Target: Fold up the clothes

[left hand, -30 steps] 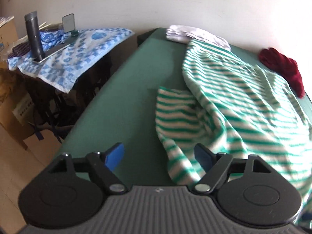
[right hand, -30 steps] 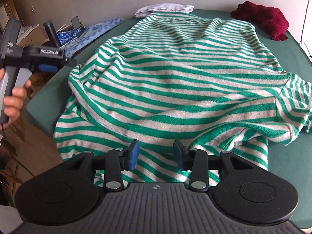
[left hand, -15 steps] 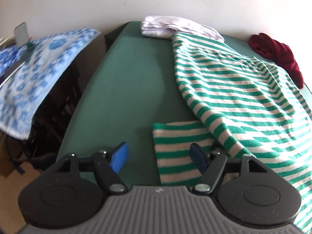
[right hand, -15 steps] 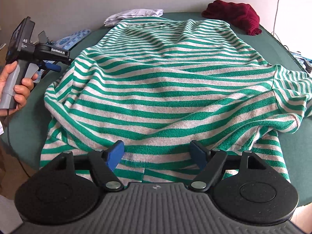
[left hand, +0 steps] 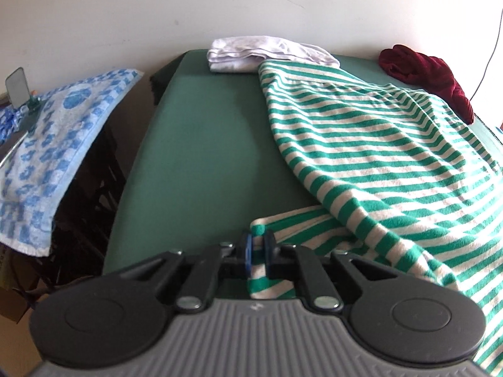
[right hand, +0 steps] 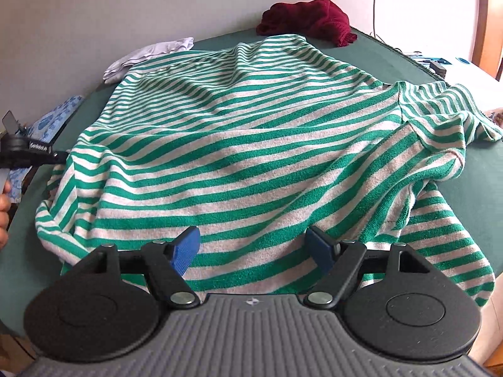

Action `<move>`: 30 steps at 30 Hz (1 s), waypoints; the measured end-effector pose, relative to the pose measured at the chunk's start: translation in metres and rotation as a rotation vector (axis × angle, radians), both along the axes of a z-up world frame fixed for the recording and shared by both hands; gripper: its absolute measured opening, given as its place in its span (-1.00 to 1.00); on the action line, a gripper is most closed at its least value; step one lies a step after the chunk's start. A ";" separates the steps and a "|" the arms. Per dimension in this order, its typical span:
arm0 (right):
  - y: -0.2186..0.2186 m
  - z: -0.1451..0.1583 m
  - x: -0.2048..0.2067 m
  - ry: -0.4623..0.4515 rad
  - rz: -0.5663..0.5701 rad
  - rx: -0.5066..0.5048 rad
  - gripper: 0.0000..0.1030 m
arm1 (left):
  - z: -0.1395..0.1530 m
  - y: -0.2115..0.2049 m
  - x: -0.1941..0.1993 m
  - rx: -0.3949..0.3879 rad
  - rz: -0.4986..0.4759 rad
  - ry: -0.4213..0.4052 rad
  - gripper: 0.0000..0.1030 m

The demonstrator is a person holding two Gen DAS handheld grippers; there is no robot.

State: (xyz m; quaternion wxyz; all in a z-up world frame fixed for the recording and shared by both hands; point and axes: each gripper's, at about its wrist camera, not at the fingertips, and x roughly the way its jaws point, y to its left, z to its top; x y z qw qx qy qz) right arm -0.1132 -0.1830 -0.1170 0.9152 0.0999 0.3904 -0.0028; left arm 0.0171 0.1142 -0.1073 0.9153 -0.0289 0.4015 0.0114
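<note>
A green and white striped shirt point(right hand: 251, 144) lies spread and rumpled over the green table point(right hand: 465, 201). In the left wrist view its left sleeve point(left hand: 283, 229) sticks out towards me, and my left gripper point(left hand: 257, 251) is shut on the sleeve's cuff edge. From the right wrist view that same left gripper point(right hand: 59, 155) appears at the shirt's left side, held by a hand point(right hand: 3, 207). My right gripper point(right hand: 255, 246) hangs open just above the shirt's near hem, with nothing between its blue pads. The other sleeve point(right hand: 440, 116) lies bunched at the right.
A folded white garment point(left hand: 267, 51) lies at the table's far end, and a dark red garment point(left hand: 424, 72) sits at the far right corner. Left of the table point(left hand: 195, 144) stands a lower surface under a blue patterned towel point(left hand: 59, 144) with a small mirror point(left hand: 17, 86).
My left gripper went from open to shut, closing on the sleeve cuff after moving in. My right gripper opened wide a second ago and drifted slightly over the hem.
</note>
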 end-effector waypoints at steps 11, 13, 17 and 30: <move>0.001 0.000 0.014 -0.027 -0.091 0.139 0.77 | 0.013 0.055 -0.129 0.067 0.147 0.095 -0.84; 0.008 0.001 0.015 -0.008 -0.043 0.058 0.58 | 0.013 0.066 -0.145 0.062 0.164 0.117 -0.80; 0.009 0.001 0.009 -0.012 0.008 -0.086 -0.60 | 0.011 0.080 -0.163 0.198 0.216 0.158 -1.00; 0.131 0.026 -0.002 -0.102 0.754 0.004 -0.32 | 0.012 0.056 -0.092 0.107 -0.012 0.092 0.23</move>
